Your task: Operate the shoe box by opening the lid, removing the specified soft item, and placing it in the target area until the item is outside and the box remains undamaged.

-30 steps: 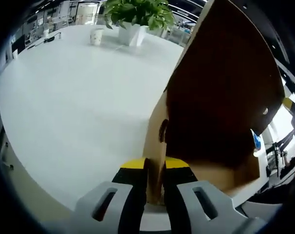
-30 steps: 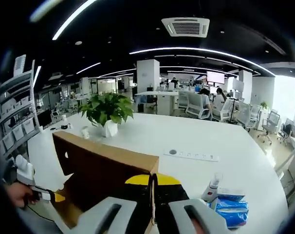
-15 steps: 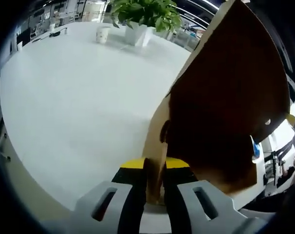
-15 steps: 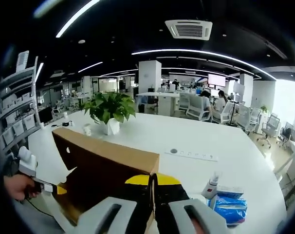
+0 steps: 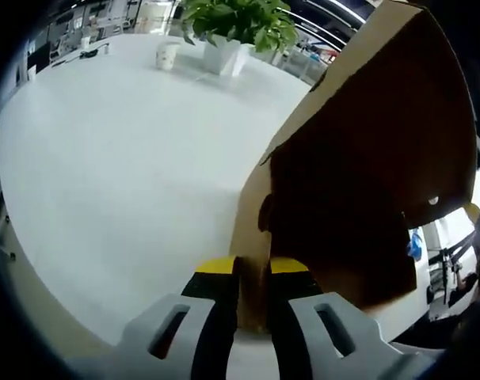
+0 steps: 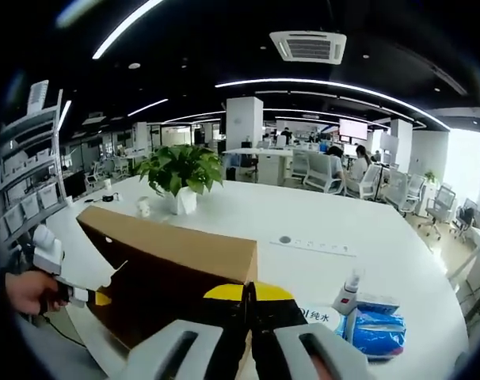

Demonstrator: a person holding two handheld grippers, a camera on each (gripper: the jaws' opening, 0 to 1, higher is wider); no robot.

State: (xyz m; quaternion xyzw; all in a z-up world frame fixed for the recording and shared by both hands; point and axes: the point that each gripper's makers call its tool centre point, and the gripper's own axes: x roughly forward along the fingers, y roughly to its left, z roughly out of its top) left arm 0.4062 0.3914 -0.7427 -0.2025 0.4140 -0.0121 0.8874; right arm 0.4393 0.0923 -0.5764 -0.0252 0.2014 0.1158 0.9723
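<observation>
In the left gripper view, my left gripper (image 5: 252,277) is shut on the upright cardboard wall of the brown shoe box (image 5: 252,214), just below a finger hole. The raised lid (image 5: 367,150) spreads over the right side, and its dark underside hides the inside of the box. In the right gripper view, my right gripper (image 6: 248,299) is shut on the edge of the lid (image 6: 173,249), which slopes away to the left. The left gripper (image 6: 66,294), held by a hand (image 6: 22,289), is at the box's far left end. I cannot see any soft item.
The white table (image 6: 248,218) carries a potted plant (image 6: 180,170), a paper cup (image 6: 143,207) and a power strip (image 6: 313,245). A spray bottle (image 6: 351,289) and a blue wipes pack (image 6: 373,328) lie right of the box. Shelves stand at the far left, and office desks behind.
The lid has swung lower over the box in the left gripper view, hiding the lit inner floor seen before. Both grippers keep their hold.
</observation>
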